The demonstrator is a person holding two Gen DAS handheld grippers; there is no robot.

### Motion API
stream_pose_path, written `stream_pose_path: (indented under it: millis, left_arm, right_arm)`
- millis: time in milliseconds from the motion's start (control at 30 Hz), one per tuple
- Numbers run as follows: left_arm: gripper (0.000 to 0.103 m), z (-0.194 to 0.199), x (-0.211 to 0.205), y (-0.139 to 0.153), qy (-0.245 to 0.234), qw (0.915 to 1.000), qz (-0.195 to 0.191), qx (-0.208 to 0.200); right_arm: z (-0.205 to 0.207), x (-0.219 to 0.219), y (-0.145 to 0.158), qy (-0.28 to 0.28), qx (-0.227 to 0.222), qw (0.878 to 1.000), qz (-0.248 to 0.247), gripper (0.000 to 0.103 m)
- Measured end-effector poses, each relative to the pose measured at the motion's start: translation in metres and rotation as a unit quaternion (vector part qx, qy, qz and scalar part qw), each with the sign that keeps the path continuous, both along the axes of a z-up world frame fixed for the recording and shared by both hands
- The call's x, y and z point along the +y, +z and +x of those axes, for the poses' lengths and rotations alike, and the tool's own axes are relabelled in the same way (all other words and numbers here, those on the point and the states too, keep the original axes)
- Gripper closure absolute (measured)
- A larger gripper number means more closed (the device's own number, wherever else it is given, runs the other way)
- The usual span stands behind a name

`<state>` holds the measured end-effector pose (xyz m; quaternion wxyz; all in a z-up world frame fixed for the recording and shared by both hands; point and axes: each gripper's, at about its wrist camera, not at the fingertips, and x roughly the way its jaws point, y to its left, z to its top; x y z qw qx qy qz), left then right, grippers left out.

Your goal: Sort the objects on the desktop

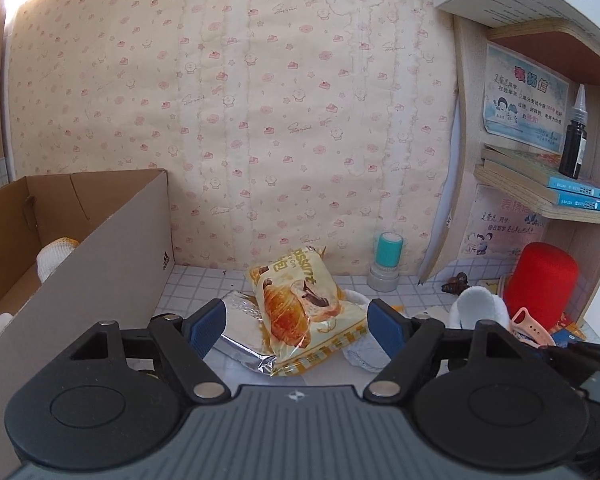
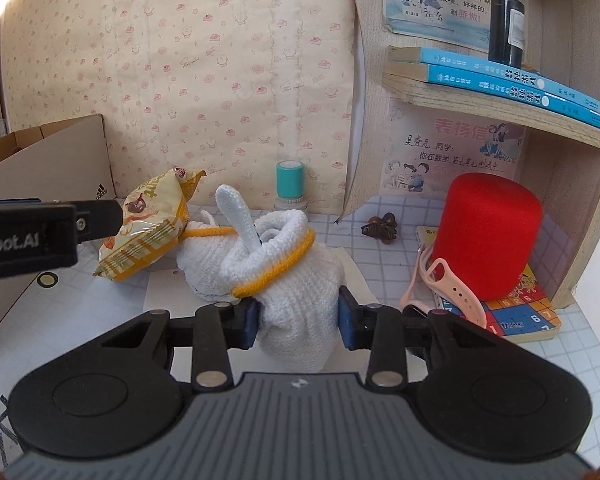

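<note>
The right gripper pinches a white glove between its fingers, on the bench just in front of the red cylinder. The left gripper has its fingers spread, nothing touching them, with a bread packet lying just beyond on a silver pouch. Left of the packet stands a cardboard box. A teal stamp stands behind, by the wall.

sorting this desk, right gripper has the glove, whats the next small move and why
Probably lift it straight up a little: the right gripper is shut on the white glove, which still touches another glove by the snack bag.
</note>
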<state>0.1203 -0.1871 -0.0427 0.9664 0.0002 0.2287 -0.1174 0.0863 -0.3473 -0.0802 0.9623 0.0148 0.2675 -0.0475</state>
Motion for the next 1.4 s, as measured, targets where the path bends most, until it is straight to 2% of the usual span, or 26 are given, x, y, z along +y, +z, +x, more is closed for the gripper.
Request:
stream_pose_path:
  millis: [167,433,467,500,567,733,800,900,1167,1267,1400]
  left_arm:
    - [0.022,0.027,-0.011,-0.010,0.014,0.9995,-0.005,0.029]
    - [0.022,0.049,-0.024,-0.006,0.027,0.9984,-0.014,0.048]
    - [0.028,0.051,-0.024,-0.008,0.032,0.9979,-0.016,0.054]
    - [0.041,0.053,-0.023,-0.010,0.035,0.9975,-0.017,0.059]
    - [0.054,0.054,-0.023,-0.014,0.040,0.9973,-0.011,0.060]
    - [0.062,0.046,-0.023,-0.015,0.034,0.9989,0.003,0.033]
    - [0.073,0.041,-0.022,-0.015,0.036,0.9991,0.008,0.021]
    - [0.083,0.030,-0.019,-0.014,0.033,0.9993,0.015,-0.003]
    - [0.091,0.005,-0.014,-0.016,0.023,0.9988,0.025,-0.036]
    - [0.097,-0.007,-0.014,-0.016,0.016,0.9981,0.032,-0.050]
    - [0.097,-0.009,-0.014,-0.017,0.010,0.9987,0.032,-0.039]
  right_arm:
    - [-0.008,-0.005,0.002,-0.002,-0.008,1.000,0.003,0.065]
    - [-0.008,-0.007,-0.001,0.005,-0.006,1.000,0.008,0.065]
    - [-0.008,-0.007,-0.001,0.006,-0.007,1.000,0.009,0.065]
    - [-0.007,-0.007,-0.001,0.007,-0.006,1.000,0.010,0.065]
    - [-0.007,-0.007,-0.002,0.008,-0.008,1.000,0.010,0.065]
    - [-0.007,-0.007,0.000,0.009,-0.012,1.000,0.012,0.065]
    - [-0.008,-0.008,0.001,0.007,-0.015,1.000,0.012,0.065]
    - [-0.010,-0.008,0.004,0.005,-0.021,1.000,0.012,0.065]
    - [-0.014,-0.006,0.008,0.003,-0.029,1.000,0.010,0.065]
    - [-0.015,-0.005,0.009,0.005,-0.030,0.999,0.011,0.065]
    - [-0.017,-0.004,0.009,0.006,-0.030,0.999,0.011,0.065]
